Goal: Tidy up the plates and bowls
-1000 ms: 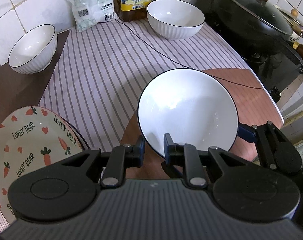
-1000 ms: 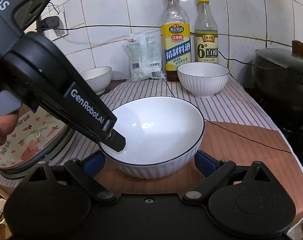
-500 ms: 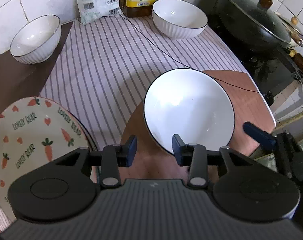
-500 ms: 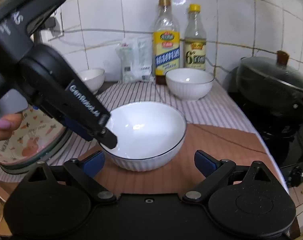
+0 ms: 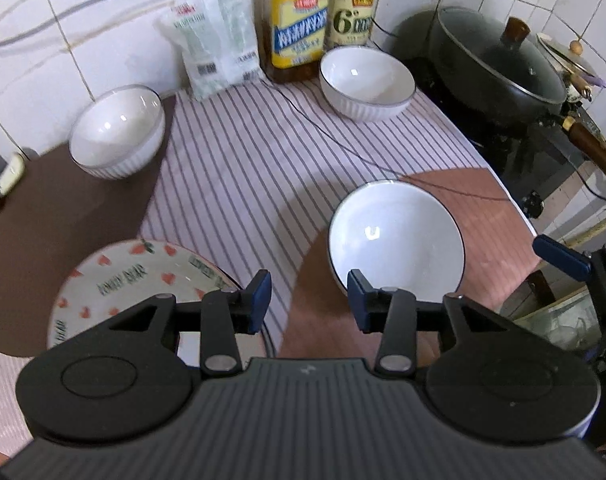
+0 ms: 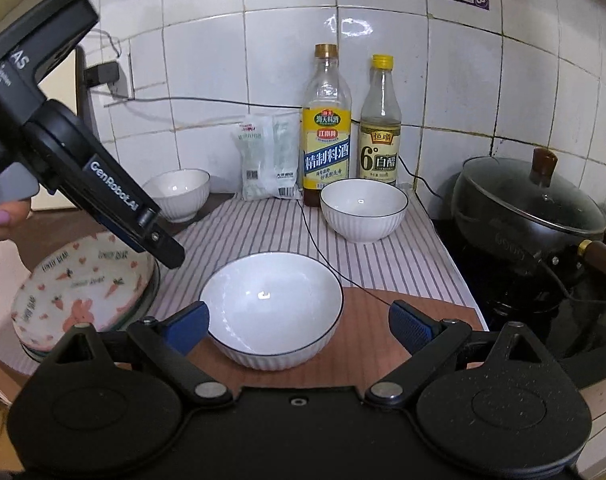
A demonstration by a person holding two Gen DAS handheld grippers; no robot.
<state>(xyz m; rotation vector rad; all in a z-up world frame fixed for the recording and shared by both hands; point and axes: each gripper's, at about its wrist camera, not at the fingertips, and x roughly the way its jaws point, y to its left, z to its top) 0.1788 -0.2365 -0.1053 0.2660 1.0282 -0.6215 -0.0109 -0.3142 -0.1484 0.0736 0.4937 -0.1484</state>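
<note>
A white bowl with a dark rim [image 5: 397, 236] [image 6: 271, 308] rests on the brown mat. My left gripper [image 5: 309, 302] is open and empty, raised just left of and above that bowl; it shows in the right wrist view [image 6: 159, 246] too. My right gripper [image 6: 299, 326] is open, its fingers either side of the bowl but apart from it. A second white bowl [image 5: 367, 78] [image 6: 363, 208] stands at the back by the bottles. A third white bowl [image 5: 117, 136] [image 6: 181, 194] stands back left. A carrot-patterned plate stack [image 5: 143, 284] [image 6: 83, 292] lies front left.
Two bottles [image 6: 327, 128] [image 6: 379, 124] and a white packet [image 6: 267, 160] stand against the tiled wall. A black lidded wok [image 6: 527, 208] sits on the stove at right. A thin black cable [image 5: 343, 148] crosses the striped cloth [image 5: 243, 168].
My left gripper let go of the near bowl's rim, opened wide and drew back up and left. The right gripper pulled back from the bowl, still open.
</note>
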